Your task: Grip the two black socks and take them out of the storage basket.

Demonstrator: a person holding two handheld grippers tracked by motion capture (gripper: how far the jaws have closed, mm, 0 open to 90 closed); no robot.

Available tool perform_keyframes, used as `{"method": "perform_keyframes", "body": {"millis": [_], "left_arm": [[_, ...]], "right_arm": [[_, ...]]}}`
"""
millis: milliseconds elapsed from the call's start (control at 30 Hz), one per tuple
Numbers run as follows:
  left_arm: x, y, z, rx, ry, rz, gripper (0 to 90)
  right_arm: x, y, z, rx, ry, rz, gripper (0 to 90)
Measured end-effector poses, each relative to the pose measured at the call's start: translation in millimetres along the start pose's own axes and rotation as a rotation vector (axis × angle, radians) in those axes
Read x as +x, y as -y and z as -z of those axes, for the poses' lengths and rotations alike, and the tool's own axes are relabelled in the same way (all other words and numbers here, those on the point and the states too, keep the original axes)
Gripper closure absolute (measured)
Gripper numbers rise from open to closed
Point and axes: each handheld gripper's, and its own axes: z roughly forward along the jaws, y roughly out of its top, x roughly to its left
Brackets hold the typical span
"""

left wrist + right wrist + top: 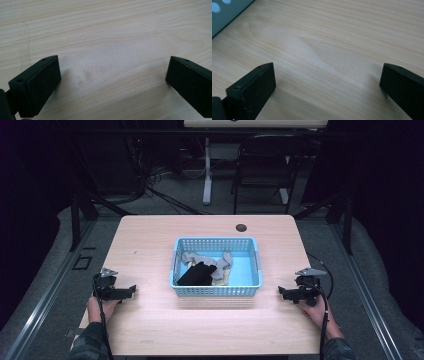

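A light blue perforated basket (216, 290) stands in the middle of the wooden table (150, 240). Inside lie a grey sock (200, 258), a black sock (196, 274) and a pale sock (220, 278). My left gripper (131, 289) rests on the table left of the basket, held by a hand, jaws wide apart and empty; in the left gripper view the gripper (112, 75) faces bare wood. My right gripper (281, 292) rests right of the basket, open and empty. In the right gripper view the gripper (327, 80) hovers over wood, with the basket wall (227, 12) at the top left.
A dark round hole (241, 227) sits near the table's far edge. Behind the table stand a black folding chair (265, 170), a white table leg (207, 170) and cables on the floor. Bare tabletop surrounds the basket on all sides.
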Motion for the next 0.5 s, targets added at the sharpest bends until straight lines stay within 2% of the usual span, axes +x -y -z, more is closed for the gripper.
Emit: {"method": "perform_keyframes", "body": {"millis": [500], "left_arm": [[-0.1,0.0,0.1,0.000,-0.001,0.000,0.0]], "right_arm": [[0.2,0.1,0.0,-0.002,-0.003,-0.002,0.0]]}}
